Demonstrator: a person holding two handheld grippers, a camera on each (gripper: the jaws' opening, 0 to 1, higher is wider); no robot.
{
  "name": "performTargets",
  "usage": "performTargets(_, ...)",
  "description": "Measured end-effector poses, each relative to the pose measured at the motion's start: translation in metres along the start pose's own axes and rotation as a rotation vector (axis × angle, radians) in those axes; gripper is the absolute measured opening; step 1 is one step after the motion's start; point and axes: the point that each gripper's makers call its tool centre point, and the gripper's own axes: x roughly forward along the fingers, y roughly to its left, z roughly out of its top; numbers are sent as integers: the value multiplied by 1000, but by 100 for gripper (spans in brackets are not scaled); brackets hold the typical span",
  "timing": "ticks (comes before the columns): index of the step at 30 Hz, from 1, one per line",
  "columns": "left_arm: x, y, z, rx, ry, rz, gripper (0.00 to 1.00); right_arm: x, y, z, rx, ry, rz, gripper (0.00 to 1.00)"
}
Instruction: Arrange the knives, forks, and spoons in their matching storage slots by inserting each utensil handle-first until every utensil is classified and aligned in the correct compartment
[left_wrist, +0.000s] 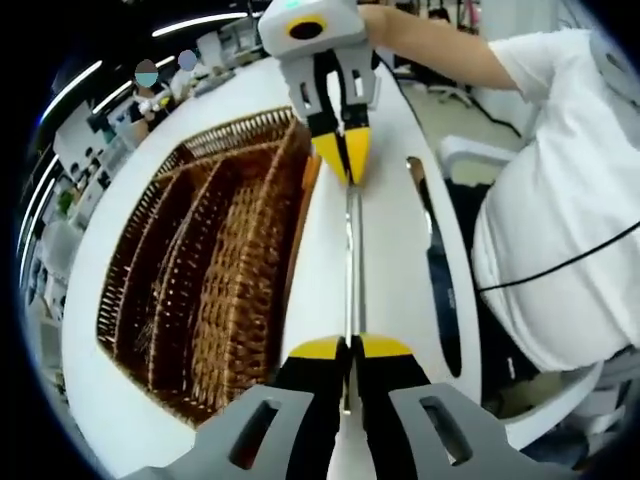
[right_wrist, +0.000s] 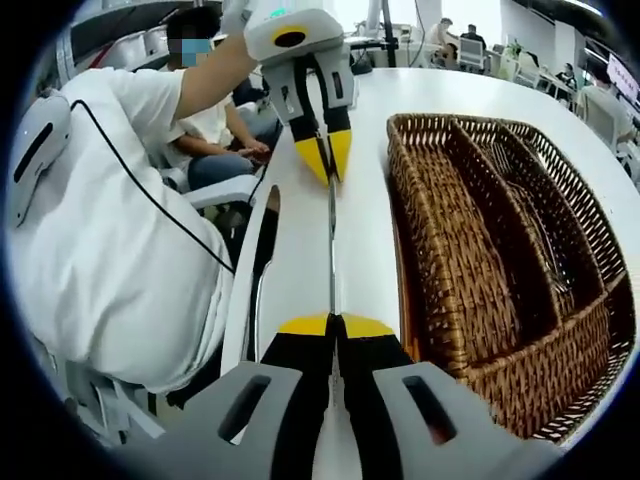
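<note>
Utensil (left_wrist: 353, 260) pinched at both ends by left tongs (left_wrist: 350, 352) and right tongs (right_wrist: 333, 325); forks (right_wrist: 540, 235) in basket (right_wrist: 440, 250) visible from right gripper view

Bright overhead strip lighting, strong fisheye edge distortion

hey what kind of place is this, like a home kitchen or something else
Probably an open office or lab, not a kitchen. A long white table holds a wicker cutlery tray, strip lights run overhead, and people sit at a desk behind.
</note>
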Motion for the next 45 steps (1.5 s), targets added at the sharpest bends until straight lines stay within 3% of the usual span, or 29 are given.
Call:
performTargets(19, -17, 23, 14, 30, 11, 17, 3, -19, -12, 16, -16, -11, -42, 1)
performTargets(45, -22, 55, 14, 17, 14, 36, 3, -29, -42, 29, -27, -24, -77, 1)
